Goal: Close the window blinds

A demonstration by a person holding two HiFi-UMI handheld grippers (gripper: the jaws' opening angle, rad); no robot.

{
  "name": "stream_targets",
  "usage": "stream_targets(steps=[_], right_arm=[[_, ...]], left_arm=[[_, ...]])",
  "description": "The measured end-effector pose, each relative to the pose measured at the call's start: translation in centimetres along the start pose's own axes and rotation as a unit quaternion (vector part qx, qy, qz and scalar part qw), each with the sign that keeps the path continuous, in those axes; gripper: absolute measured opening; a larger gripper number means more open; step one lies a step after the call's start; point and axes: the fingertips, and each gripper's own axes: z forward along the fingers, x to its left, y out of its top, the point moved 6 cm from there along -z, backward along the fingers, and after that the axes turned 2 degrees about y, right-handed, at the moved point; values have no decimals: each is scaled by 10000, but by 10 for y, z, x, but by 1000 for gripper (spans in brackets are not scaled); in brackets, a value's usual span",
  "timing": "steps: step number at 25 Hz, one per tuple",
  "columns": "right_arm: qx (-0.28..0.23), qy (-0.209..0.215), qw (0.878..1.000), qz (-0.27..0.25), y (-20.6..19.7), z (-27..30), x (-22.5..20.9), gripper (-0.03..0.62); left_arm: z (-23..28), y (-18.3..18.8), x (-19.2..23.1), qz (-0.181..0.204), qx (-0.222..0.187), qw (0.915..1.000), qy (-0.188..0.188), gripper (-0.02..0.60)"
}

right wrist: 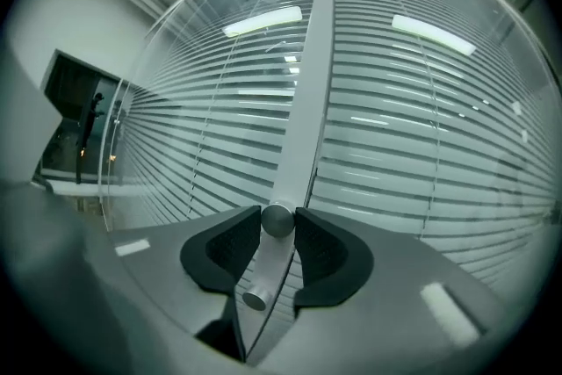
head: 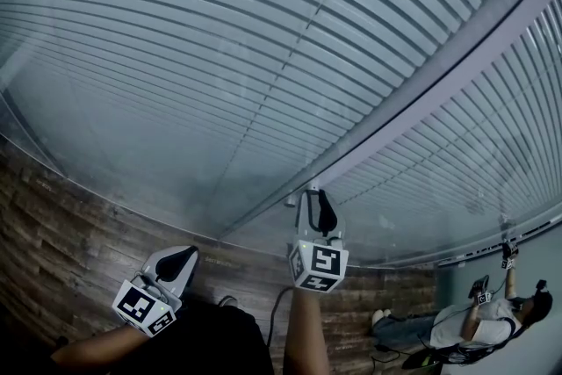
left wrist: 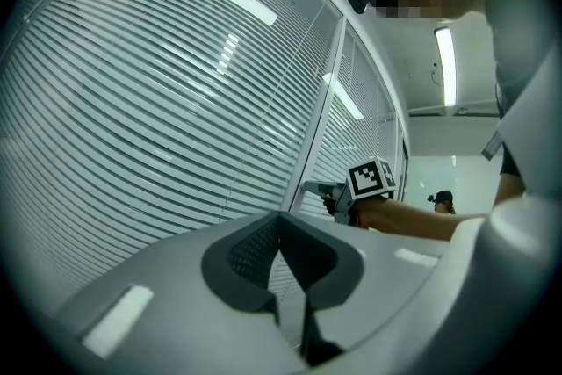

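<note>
White slatted blinds hang behind glass panes, with a pale metal mullion between two panes. My right gripper is up against that mullion, and its dark pads press from both sides on a round metal knob. A second, smaller knob sits lower on the same strip. In the head view the right gripper reaches to the mullion's lower end. My left gripper hangs low and to the left, away from the glass, with its tips together on nothing. It also appears in the head view.
A band of wood-grain panelling runs below the glass. At the lower right a person sits on the floor with other grippers raised. The blinds fill the whole width ahead.
</note>
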Motion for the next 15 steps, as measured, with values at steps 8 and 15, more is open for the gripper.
stream_targets(steps=[8, 15], right_arm=[[410, -16, 9769, -2096, 2, 0, 9, 121], [588, -254, 9305, -3608, -2, 0, 13, 107]], left_arm=[[-2, 0, -1, 24, 55, 10000, -32, -2], [-2, 0, -1, 29, 73, 9999, -66, -2]])
